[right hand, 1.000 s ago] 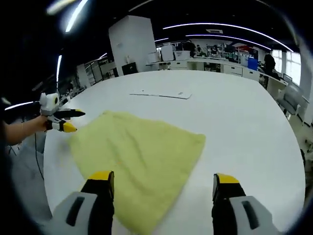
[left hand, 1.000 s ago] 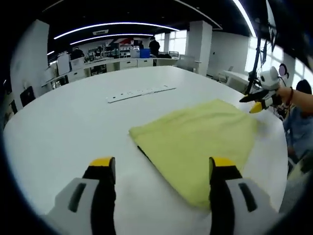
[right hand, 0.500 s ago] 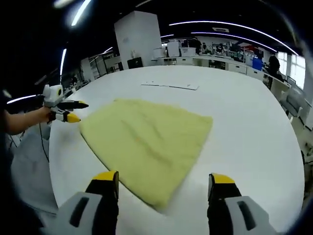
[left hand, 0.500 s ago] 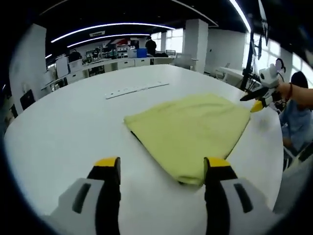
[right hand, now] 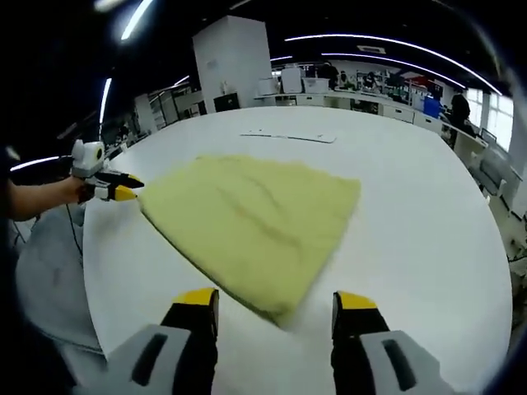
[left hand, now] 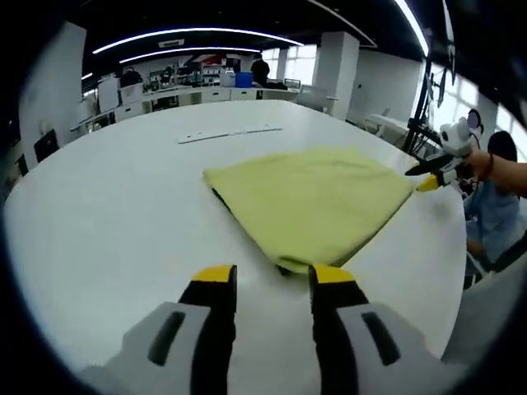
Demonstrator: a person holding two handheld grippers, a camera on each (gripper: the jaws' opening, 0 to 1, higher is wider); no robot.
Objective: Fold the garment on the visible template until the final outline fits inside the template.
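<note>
- The yellow cloth (left hand: pixel 311 203) is lying flat-ish on the big white table (left hand: pixel 107 214), already folded into a roughly square shape. A dark edge (left hand: pixel 221 202) peeks out under one side, probably the template, can't say for sure.
- Left gripper (left hand: pixel 268 282) sits just short of the near corner, jaws narrowed but with a gap between them and nothing in them.
- Right gripper (right hand: pixel 273 300) is lined up on the opposite corner, jaws partly open and holding nothing.
- If the plan is to pinch both corners, I'd slide each lower jaw under the whole stack so every layer gets caught, not just the top one.
- Lift both corners evenly and keep the cloth on the table, away from the rim.
</note>
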